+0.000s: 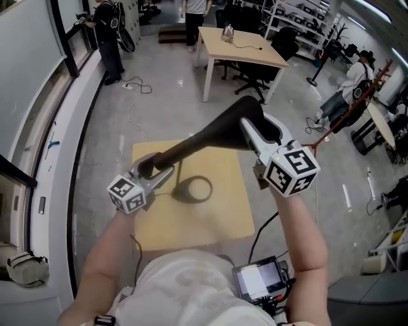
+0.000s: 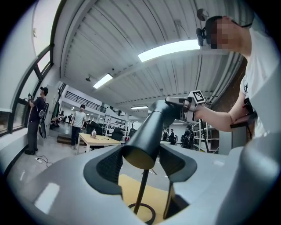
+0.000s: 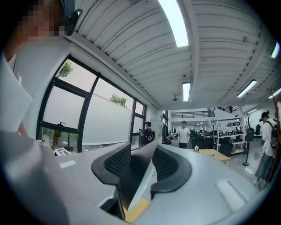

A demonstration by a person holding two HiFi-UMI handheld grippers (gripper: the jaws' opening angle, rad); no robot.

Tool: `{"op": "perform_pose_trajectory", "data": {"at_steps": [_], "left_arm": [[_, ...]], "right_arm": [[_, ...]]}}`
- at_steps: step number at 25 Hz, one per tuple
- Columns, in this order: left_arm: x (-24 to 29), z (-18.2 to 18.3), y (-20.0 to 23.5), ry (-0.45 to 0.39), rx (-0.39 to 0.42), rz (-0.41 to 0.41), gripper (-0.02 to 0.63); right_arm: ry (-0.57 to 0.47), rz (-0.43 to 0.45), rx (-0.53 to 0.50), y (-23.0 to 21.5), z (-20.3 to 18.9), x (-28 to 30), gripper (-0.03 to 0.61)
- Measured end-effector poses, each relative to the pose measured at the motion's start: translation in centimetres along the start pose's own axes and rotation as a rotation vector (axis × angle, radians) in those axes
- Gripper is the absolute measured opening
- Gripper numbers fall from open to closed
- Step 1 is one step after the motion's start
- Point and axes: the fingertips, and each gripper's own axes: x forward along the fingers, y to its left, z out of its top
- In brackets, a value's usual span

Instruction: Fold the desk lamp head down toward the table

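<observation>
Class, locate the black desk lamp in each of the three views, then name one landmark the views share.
Head view: lamp centre, slanting from lower left to upper right.
Left gripper view: lamp centre, gripped between the jaws.
Right gripper view: lamp low centre, edge-on between the jaws.
Shared landmark: wooden desk, behind in all three.

It was a big open-plan lab or workshop hall: shelving racks (image 1: 299, 16) upper right, office chairs (image 1: 252, 73) beside a wooden surface (image 1: 239, 48) top centre, bare polished floor (image 1: 159, 108).

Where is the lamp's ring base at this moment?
Head view: the ring base lies flat on the small wooden table, centre-left, just right of the left gripper and under the lamp head.
</observation>
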Motion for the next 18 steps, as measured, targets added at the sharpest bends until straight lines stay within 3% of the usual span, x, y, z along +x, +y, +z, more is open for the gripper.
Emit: {"op": "perform_pose_trajectory", "data": {"at_steps": [18], "left_arm": [[-1.0,1.6,0.3,0.001,0.098,0.043,0.265]], "right_arm": [[-0.003,0.027,0.174,-2.0,-3.2,-0.2,0.167]]}}
